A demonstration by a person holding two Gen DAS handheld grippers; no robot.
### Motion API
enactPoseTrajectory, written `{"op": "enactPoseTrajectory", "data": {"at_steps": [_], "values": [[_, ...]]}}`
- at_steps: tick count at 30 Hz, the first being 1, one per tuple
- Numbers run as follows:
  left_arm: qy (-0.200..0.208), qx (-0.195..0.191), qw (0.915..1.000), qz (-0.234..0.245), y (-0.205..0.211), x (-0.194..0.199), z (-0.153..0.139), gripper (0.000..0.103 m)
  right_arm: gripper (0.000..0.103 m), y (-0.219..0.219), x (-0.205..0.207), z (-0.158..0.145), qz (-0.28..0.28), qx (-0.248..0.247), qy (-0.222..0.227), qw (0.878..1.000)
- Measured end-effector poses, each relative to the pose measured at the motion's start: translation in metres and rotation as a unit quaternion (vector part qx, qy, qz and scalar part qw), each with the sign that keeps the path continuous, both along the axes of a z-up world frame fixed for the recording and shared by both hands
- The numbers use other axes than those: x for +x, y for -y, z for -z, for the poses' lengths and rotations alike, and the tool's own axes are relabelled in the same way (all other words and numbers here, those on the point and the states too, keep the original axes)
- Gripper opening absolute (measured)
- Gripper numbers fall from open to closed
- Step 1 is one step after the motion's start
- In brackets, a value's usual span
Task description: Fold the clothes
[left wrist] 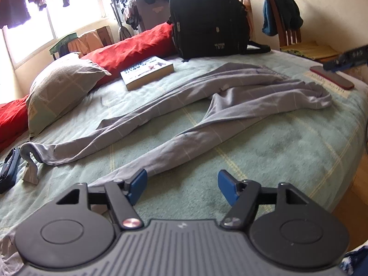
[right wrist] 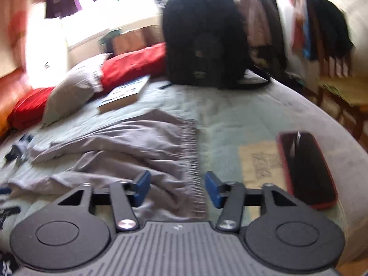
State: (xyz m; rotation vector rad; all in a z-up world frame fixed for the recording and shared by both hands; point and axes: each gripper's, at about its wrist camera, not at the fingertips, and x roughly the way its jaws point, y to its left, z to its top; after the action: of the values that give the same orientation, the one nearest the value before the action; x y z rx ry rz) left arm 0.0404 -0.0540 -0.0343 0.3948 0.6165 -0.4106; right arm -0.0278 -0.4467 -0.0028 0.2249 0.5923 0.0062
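Grey trousers (left wrist: 207, 105) lie spread across a bed (left wrist: 287, 142), their two legs splayed apart toward the left gripper (left wrist: 182, 184) and the ribbed waistband (right wrist: 192, 161) bunched at the far end, near the right gripper (right wrist: 177, 188). Both grippers hang released over the cloth, jaws wide, with nothing between them. The near leg's cuff lies just in front of the left gripper's left finger; the waistband edge runs between the right gripper's fingers.

The fabric looks thin, soft and light, likely a knit that sags and wrinkles when lifted and slides easily over the green cover. The waistband, thicker and gathered, seems the firmest place to pinch at one end, with a cuff hem at the other; a grip mid-leg would probably just pull up a peak.

Count on the bed: one pair of trousers, one book (left wrist: 147, 71), one black backpack (left wrist: 207, 18), one red-cased phone (right wrist: 307, 168), one pale pillow (left wrist: 62, 89). The trousers lie unfolded.
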Motion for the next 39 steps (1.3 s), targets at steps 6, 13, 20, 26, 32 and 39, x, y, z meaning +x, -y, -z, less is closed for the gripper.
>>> {"op": "enactPoseTrajectory", "data": {"at_steps": [6,13,20,26,32,39], "values": [[-0.016,0.022,0.9996,-0.001,-0.005,0.005,0.01,0.072,0.068,-0.071,0.031,0.01,-0.129,-0.011,-0.028,0.991],[-0.053,0.017,0.9983,-0.017,-0.027,0.012,0.029,0.078,0.081,-0.133,0.053,0.051,-0.211,-0.003,-0.081,0.974],[-0.044,0.016,0.9979,-0.045,-0.066,0.017,0.016,0.081,0.103,-0.155,0.061,0.045,-0.25,-0.017,-0.085,0.964],[-0.035,0.03,0.995,-0.088,-0.11,0.025,0.005,0.081,0.103,-0.177,0.106,0.013,-0.284,0.05,-0.058,0.956],[-0.075,0.032,0.9864,-0.143,-0.17,0.023,0.017,0.081,0.103,-0.259,0.152,-0.007,-0.389,0.047,-0.053,0.919],[-0.083,0.012,0.978,-0.191,-0.22,-0.006,0.015,0.081,0.103,-0.369,0.208,0.001,-0.5,0.061,-0.092,0.859]]}}
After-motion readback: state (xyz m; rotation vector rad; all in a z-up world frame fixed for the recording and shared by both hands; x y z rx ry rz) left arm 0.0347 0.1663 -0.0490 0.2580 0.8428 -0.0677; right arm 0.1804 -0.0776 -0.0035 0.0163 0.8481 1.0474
